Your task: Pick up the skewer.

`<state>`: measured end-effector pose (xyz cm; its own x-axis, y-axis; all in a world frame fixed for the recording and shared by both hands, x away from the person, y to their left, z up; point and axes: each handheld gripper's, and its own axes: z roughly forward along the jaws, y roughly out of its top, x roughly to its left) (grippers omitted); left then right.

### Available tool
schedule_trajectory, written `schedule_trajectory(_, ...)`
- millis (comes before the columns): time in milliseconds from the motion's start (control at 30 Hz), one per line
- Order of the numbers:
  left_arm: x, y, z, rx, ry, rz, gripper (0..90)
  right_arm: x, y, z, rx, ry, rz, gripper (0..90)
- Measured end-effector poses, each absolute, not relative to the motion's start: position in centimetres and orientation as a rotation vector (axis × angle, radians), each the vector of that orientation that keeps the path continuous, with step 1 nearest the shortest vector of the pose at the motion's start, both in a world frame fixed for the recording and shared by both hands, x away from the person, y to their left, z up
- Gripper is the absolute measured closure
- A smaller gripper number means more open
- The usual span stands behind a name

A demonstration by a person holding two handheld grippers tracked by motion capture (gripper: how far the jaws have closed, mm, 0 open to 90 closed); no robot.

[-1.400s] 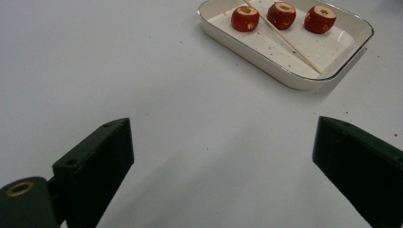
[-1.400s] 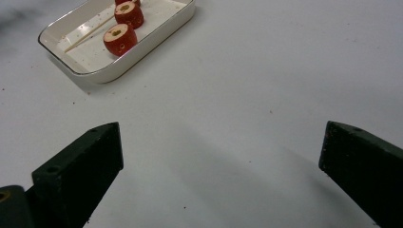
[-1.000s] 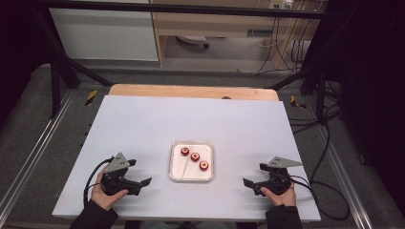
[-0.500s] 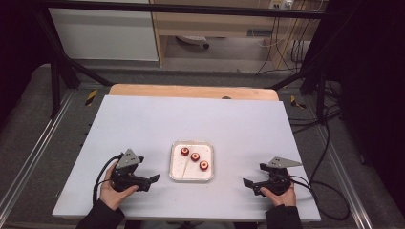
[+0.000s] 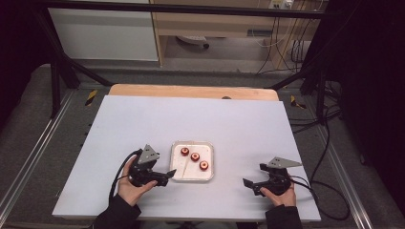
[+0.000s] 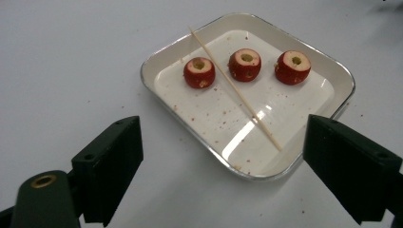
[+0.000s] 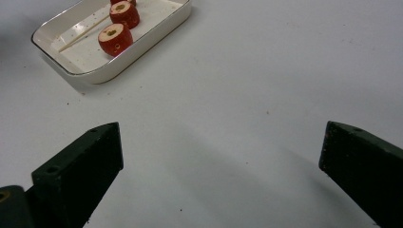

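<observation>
Black left hand-held gripper (image 6: 223,156) wide, empty

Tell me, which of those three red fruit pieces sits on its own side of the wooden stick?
The red piece at the left end of the row in the left gripper view. The skewer slants between it and the other two in the white tray.

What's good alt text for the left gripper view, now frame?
A white square tray on a white table holds three red cored fruit pieces in a row and a thin wooden skewer lying diagonally across it. The left gripper faces the tray's near edge with its black jaws wide open, holding nothing.
</observation>
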<state>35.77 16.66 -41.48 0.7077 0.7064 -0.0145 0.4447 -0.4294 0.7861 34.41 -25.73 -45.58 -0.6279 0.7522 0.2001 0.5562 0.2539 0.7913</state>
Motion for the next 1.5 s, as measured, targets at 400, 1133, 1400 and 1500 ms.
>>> schedule_trajectory(400, 37.0, 12.9, -42.2, 2.083, 0.989, 0.412, 28.2, 34.4, -25.7, -45.6, 1.222, 2.309, 1.308, 1.3)
schedule_trajectory(1133, 37.6, 10.1, -44.4, 2.079, 1.100, 0.443, 68.4, 34.4, -25.7, -45.7, 1.218, 2.309, 1.309, 1.3)
schedule_trajectory(1400, 37.3, 9.7, -44.7, 2.067, 1.118, 0.432, 77.1, 34.4, -25.7, -45.6, 1.220, 2.305, 1.314, 1.3)
schedule_trajectory(1500, 37.3, 9.6, -44.9, 2.071, 1.130, 0.433, 79.2, 34.4, -25.7, -45.6, 1.218, 2.305, 1.313, 1.4)
